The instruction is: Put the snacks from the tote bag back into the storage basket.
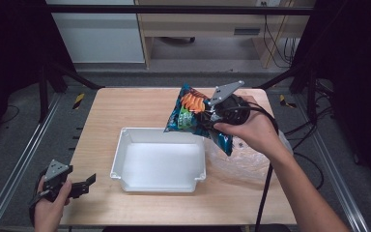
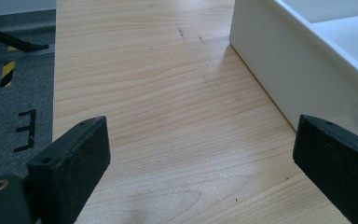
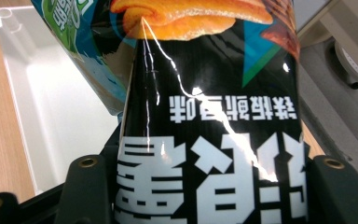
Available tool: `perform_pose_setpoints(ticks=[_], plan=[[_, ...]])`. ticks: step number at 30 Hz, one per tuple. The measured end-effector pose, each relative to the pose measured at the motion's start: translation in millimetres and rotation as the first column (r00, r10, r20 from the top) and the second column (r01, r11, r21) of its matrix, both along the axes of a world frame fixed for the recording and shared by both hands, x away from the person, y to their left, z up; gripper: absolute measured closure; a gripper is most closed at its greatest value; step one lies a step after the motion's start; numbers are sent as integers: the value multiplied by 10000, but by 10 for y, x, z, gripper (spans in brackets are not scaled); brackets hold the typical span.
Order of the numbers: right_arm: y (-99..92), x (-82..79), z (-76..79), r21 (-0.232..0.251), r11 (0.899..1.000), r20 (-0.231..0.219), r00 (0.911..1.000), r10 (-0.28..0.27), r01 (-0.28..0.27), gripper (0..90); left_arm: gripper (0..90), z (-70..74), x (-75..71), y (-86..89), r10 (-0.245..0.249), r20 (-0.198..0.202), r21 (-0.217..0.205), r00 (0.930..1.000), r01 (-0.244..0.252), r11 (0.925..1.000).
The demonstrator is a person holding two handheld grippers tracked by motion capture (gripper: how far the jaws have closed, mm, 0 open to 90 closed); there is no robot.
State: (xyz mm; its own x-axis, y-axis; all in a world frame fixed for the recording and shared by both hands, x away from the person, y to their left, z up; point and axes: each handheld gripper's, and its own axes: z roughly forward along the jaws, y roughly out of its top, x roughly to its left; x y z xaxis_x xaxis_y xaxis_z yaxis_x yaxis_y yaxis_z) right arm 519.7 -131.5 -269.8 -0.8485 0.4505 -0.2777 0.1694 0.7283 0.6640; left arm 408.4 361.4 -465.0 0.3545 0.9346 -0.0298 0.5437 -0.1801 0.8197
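A glossy snack bag [image 1: 193,112], blue and black with orange snack pictures, hangs in the air over the far right corner of the white tray [image 1: 121,145]. My right gripper [image 1: 211,117] is shut on it, its jaws pinching the bag's black lower part [image 3: 205,158] from both sides. The tray [image 3: 16,70] lies below and to the left in the right gripper view. My left gripper [image 1: 88,182] rests low at the table's front left corner, open, with bare wood between its wide-set jaws [image 2: 200,163]. The tray's white side wall [image 2: 270,65] stands just to its right.
A crumpled clear plastic sheet [image 1: 249,159] lies on the table right of the tray, under my right forearm. The wooden table [image 1: 125,104] is ringed by a black metal frame. Cables trail off the right edge.
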Motion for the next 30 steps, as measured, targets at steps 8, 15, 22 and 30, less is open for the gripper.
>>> perform_pose_setpoints(ticks=[8,15,22,30], plan=[[233,10,-54,-226,9989,-85,9992,401,-403,405,36,4,4,-28,-107,3,74,9999,107,9999],[412,8,-100,-378,9964,-158,9971,750,-755,405,37,6,7,-22,-60,33,89,10000,60,9999],[534,21,-152,-553,9933,-236,9947,1004,-1016,405,36,8,7,-25,-86,34,136,10000,86,9999],[650,40,-232,-646,9901,-387,9917,1223,-1246,405,36,7,9,-24,-37,45,90,10000,37,10000]])
